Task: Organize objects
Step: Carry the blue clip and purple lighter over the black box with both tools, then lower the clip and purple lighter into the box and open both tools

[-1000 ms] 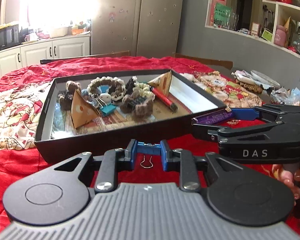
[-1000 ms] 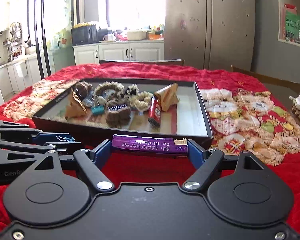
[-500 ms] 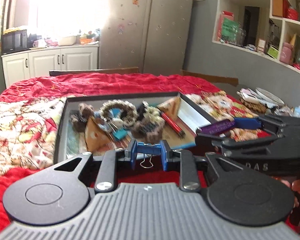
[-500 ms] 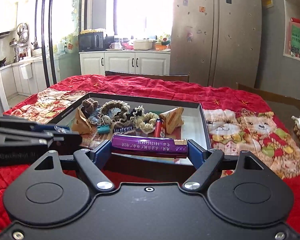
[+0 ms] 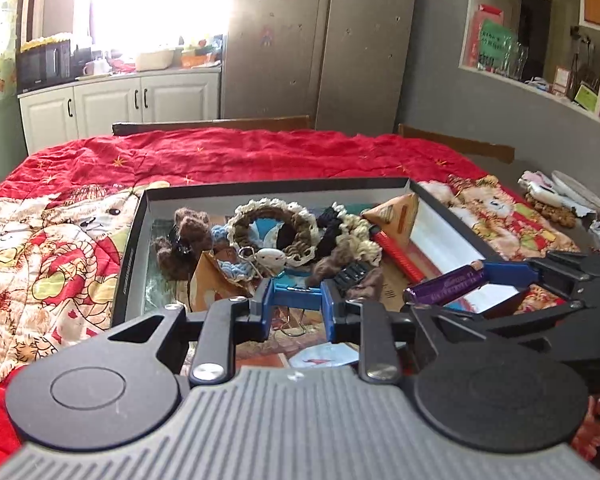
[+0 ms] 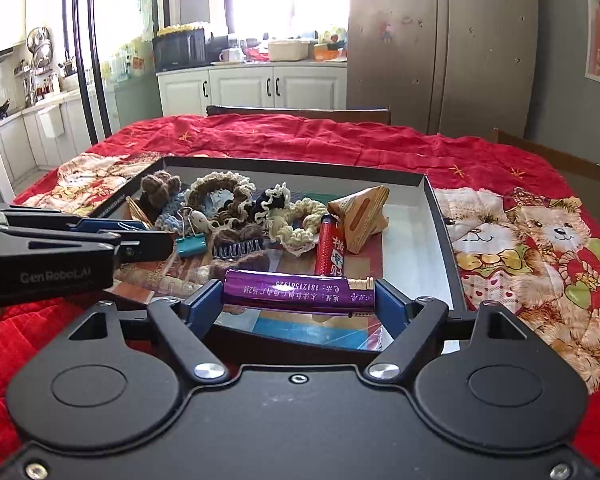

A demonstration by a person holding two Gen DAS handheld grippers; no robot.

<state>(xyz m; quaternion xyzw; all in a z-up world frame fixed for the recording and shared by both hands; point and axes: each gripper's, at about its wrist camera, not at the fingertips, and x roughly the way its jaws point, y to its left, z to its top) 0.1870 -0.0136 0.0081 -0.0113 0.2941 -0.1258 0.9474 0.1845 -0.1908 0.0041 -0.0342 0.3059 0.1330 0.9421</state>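
Observation:
My left gripper (image 5: 296, 300) is shut on a blue binder clip (image 5: 297, 299), whose wire handles hang down below the pads. My right gripper (image 6: 300, 294) is shut lengthwise on a purple lighter (image 6: 300, 292). Both hover side by side over the near edge of a black shallow tray (image 6: 292, 165). In the left wrist view the right gripper (image 5: 452, 288) and its purple lighter (image 5: 446, 286) sit at the right. The left gripper (image 6: 148, 242) reaches in from the left of the right wrist view.
The tray holds crocheted scrunchies (image 6: 220, 186), a teal binder clip (image 6: 192, 245), a hair claw (image 6: 238, 246), a red lighter (image 6: 331, 248) and a tan triangular packet (image 6: 362, 216). Its right strip (image 6: 412, 248) is bare. A red bear-print cloth (image 6: 520, 240) covers the table.
Both grippers have moved forward together, from short of the tray's front wall to above its near edge. Each has kept its grip.

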